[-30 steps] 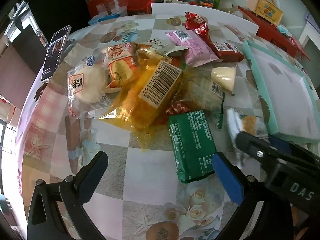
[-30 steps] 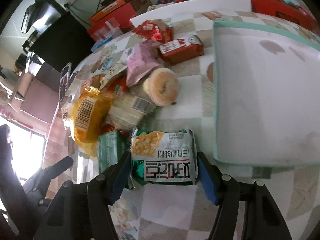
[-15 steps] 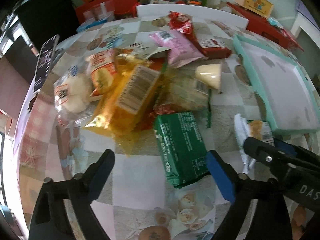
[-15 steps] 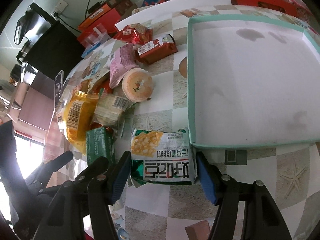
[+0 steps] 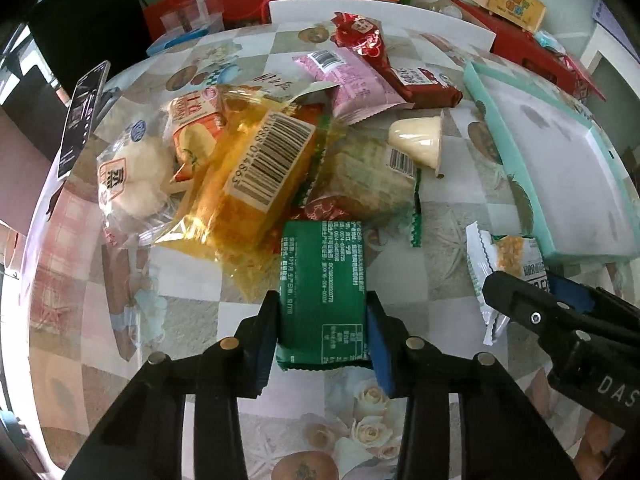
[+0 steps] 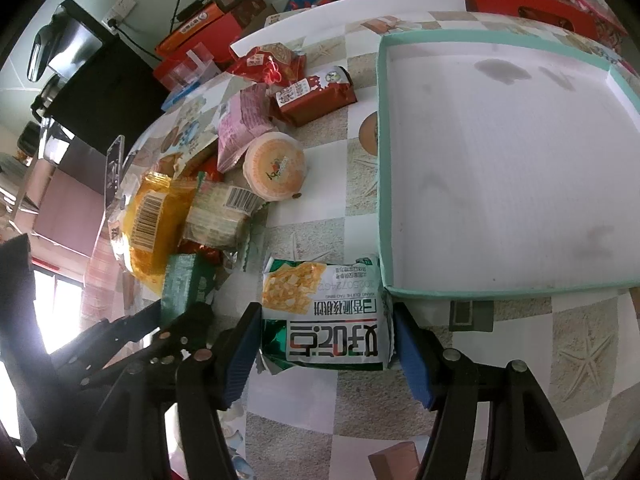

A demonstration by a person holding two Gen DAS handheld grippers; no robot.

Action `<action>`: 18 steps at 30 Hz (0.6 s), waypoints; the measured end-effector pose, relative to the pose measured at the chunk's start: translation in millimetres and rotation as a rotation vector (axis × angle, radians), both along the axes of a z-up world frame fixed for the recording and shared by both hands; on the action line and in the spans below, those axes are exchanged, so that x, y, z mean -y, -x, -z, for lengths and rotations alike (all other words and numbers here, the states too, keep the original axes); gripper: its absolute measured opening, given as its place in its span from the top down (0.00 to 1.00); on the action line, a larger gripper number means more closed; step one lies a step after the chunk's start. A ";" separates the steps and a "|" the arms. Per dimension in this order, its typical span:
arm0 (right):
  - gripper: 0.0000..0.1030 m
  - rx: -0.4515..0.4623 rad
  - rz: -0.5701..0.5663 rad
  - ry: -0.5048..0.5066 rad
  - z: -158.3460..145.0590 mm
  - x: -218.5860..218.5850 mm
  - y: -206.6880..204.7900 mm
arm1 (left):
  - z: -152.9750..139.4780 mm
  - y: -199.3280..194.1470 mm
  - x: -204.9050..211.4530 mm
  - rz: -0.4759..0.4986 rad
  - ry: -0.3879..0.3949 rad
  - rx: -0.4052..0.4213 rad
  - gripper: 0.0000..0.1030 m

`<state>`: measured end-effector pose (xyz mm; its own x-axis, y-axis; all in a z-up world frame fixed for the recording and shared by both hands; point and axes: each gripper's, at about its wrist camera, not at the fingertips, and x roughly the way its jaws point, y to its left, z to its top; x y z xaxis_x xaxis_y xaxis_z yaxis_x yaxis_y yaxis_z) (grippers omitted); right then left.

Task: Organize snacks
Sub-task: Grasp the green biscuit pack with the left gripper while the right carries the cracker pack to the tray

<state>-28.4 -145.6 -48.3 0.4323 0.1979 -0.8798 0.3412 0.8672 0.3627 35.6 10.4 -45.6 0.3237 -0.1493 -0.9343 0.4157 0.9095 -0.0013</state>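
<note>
A pile of snacks lies on the patterned table beside a teal-rimmed white tray [image 6: 378,160]. In the left wrist view my left gripper [image 5: 323,304] has its jaws closing, and both blue pads press the sides of a green snack packet [image 5: 320,264] at the near edge of the pile. In the right wrist view my right gripper [image 6: 326,320] is shut on a white and green snack packet [image 6: 320,292] that rests on the table just left of the tray's near corner. That same packet [image 5: 516,252] and the right gripper's black body show at the right of the left wrist view.
In the pile are a yellow bag [image 5: 256,168] with a barcode, a jelly cup [image 5: 420,140], a pink packet [image 5: 352,80], a red packet [image 5: 424,84] and a white bun pack [image 5: 132,176]. A phone [image 5: 80,116] leans at the table's left edge. Red boxes and bottles stand behind.
My left gripper's jaws went from wide open around the green packet to pressed on its sides. The right gripper kept hold of its packet and hardly moved.
</note>
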 end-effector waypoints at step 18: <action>0.38 0.176 0.061 -0.065 -49.1 13.5 13.9 | -51.6 15.0 -12.7 -0.040 0.096 0.120 0.60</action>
<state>-42.3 -159.1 0.9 0.5916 0.2202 -0.7756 0.3189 0.8196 0.4760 20.6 23.1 6.0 0.4399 -0.2211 -0.8704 0.3818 0.9233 -0.0415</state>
